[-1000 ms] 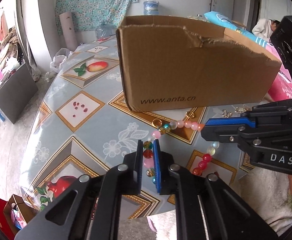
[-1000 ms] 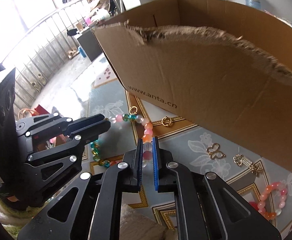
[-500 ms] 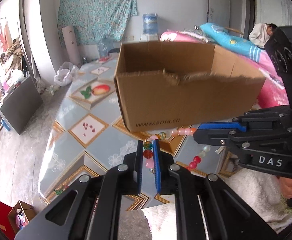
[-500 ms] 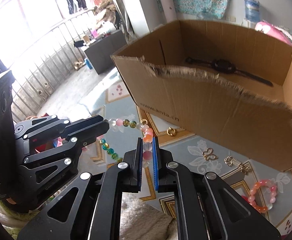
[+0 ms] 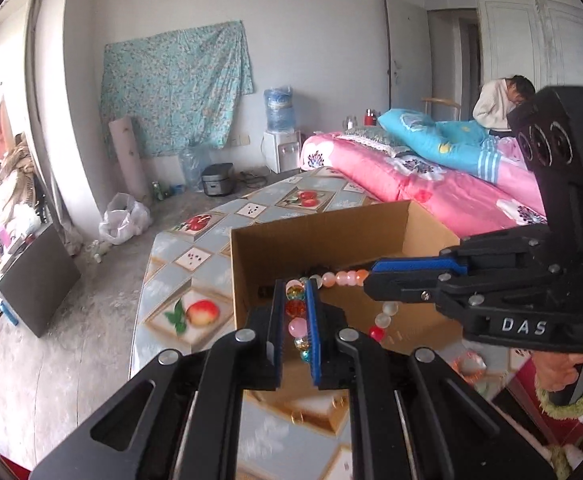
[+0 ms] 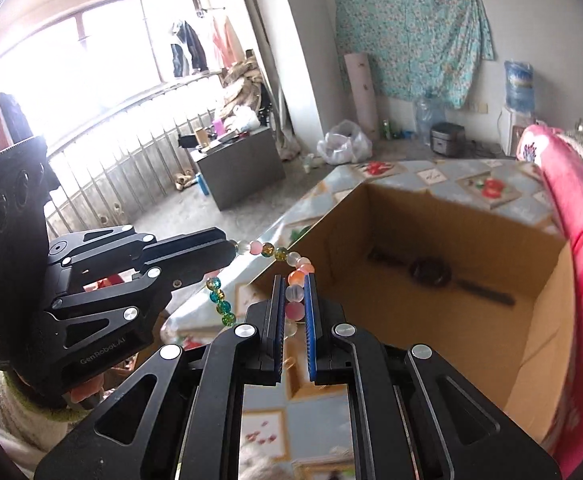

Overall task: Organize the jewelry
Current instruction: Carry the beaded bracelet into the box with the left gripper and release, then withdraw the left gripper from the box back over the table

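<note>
A beaded necklace (image 5: 343, 278) of pink, red, green and clear beads hangs between both grippers above the near edge of an open cardboard box (image 5: 323, 236). My left gripper (image 5: 295, 300) is shut on one part of it. My right gripper (image 6: 294, 294) is shut on another part (image 6: 296, 276); it also shows in the left wrist view (image 5: 369, 280). The left gripper shows in the right wrist view (image 6: 231, 254). A black watch (image 6: 431, 272) lies inside the box (image 6: 451, 240).
The box stands on a table with a fruit-pattern cloth (image 5: 195, 256). A pink bead bracelet (image 5: 467, 364) lies on the table right of the box. A pink bed (image 5: 431, 184) stands to the right. A person (image 5: 499, 100) sits behind it.
Both grippers have risen together with the necklace, from table level beside the box front to above its rim. The box interior and the watch have come into view.
</note>
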